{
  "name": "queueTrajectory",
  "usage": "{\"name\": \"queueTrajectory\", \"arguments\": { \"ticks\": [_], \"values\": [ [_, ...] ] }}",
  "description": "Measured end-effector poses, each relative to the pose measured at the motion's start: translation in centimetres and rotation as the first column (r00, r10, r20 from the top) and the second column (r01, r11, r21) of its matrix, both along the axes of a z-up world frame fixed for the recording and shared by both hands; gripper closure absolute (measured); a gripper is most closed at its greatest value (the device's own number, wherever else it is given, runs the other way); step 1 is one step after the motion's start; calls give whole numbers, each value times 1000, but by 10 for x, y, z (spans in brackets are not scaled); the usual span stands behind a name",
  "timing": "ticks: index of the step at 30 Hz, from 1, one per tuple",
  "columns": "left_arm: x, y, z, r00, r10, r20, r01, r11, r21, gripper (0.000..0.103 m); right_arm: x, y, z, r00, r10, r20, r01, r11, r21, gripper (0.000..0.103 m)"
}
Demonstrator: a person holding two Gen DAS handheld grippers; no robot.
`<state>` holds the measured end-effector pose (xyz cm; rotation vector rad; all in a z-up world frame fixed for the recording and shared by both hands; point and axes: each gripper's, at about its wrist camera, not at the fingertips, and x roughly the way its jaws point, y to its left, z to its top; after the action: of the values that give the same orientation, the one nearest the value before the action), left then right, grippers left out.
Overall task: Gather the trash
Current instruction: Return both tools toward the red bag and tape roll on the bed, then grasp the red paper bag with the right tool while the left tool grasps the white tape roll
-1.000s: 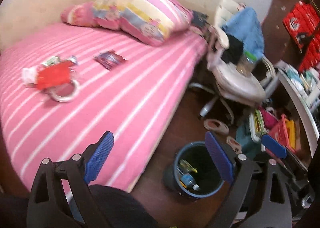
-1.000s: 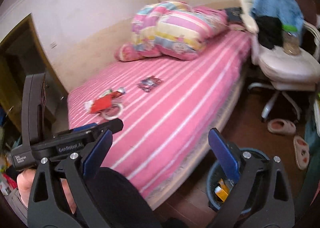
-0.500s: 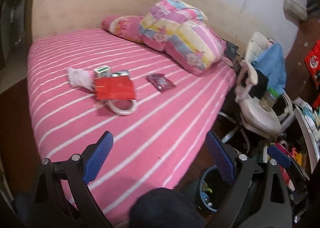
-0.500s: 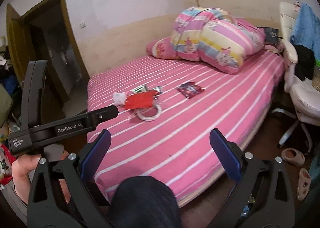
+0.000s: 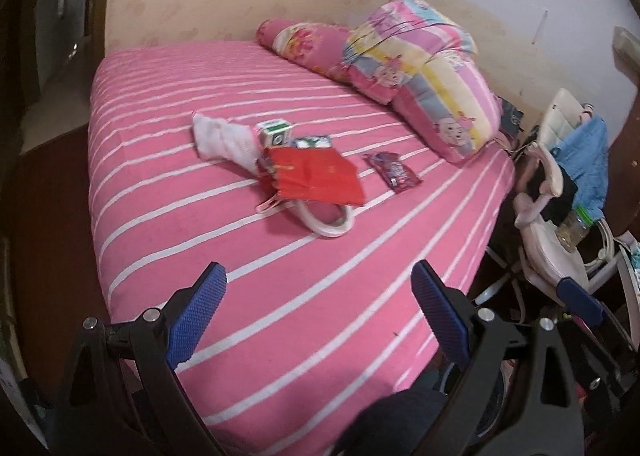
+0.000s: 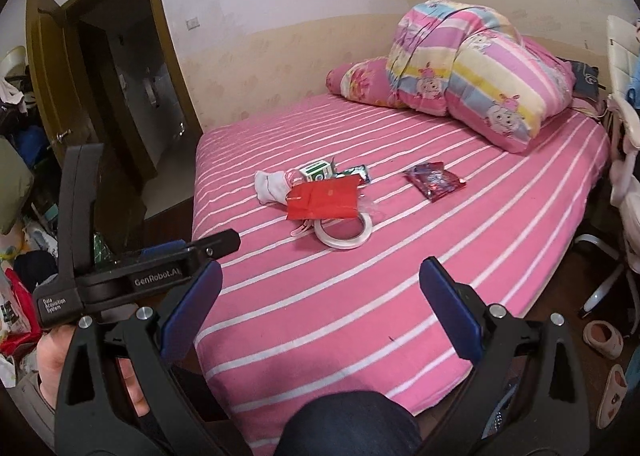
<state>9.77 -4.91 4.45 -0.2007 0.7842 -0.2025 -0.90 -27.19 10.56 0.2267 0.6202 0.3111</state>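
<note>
Trash lies in the middle of the pink striped bed (image 5: 280, 316): a red paper bag (image 5: 316, 178) (image 6: 324, 200), a white tape roll (image 5: 326, 220) (image 6: 344, 232), a green and white carton (image 5: 274, 132) (image 6: 316, 172), a white sock (image 5: 224, 138) (image 6: 270, 184) and a purple snack wrapper (image 5: 394, 172) (image 6: 436, 180). My left gripper (image 5: 318, 316) is open and empty above the bed's near edge. My right gripper (image 6: 320, 312) is open and empty, also short of the trash. The left gripper's body (image 6: 120, 276) shows in the right wrist view.
A folded quilt (image 6: 472, 68) and pillow (image 6: 356, 82) lie at the bed's head. A white office chair (image 5: 556, 224) with clothes stands right of the bed. Slippers (image 6: 604, 336) lie on the floor. An open door (image 6: 120, 68) and clutter are at the left.
Both grippers have swung up and left from the floor bin toward the bed. The trash pile now sits straight ahead and closer. Both stay open.
</note>
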Motion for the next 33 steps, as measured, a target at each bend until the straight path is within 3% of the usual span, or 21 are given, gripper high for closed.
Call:
{"name": "queueTrajectory", "arguments": {
  "ticks": [7,13,20,27,28,29,30,31,33],
  "values": [
    [41,23,-36,997,28,-66,-29,999,-26,12,52,24,-26,998,24,-50,-26,999,-43,5],
    [87,44,-70,993,17,-121,-31,993,-115,12,106,32,-50,993,43,-106,-43,999,1,5],
    [127,41,-93,983,-32,-180,-2,983,-185,12,177,27,-90,965,64,-254,-9,977,215,5],
    [155,17,-116,971,-102,-216,60,979,-195,13,236,14,-140,923,41,-383,146,884,445,7],
    [158,15,-120,968,-109,-227,61,976,-210,13,243,13,-147,920,47,-389,159,862,480,9],
    [162,13,-125,965,-113,-237,60,973,-222,14,249,11,-153,917,53,-394,170,843,510,21],
    [166,11,-127,963,-117,-243,59,971,-232,14,253,11,-158,915,59,-399,177,831,527,42],
    [168,10,-129,962,-120,-246,60,969,-240,14,261,10,-167,911,78,-406,178,813,555,52],
    [174,7,-134,959,-128,-254,60,965,-257,14,265,7,-175,918,93,-384,174,777,605,65]
  ]
}}
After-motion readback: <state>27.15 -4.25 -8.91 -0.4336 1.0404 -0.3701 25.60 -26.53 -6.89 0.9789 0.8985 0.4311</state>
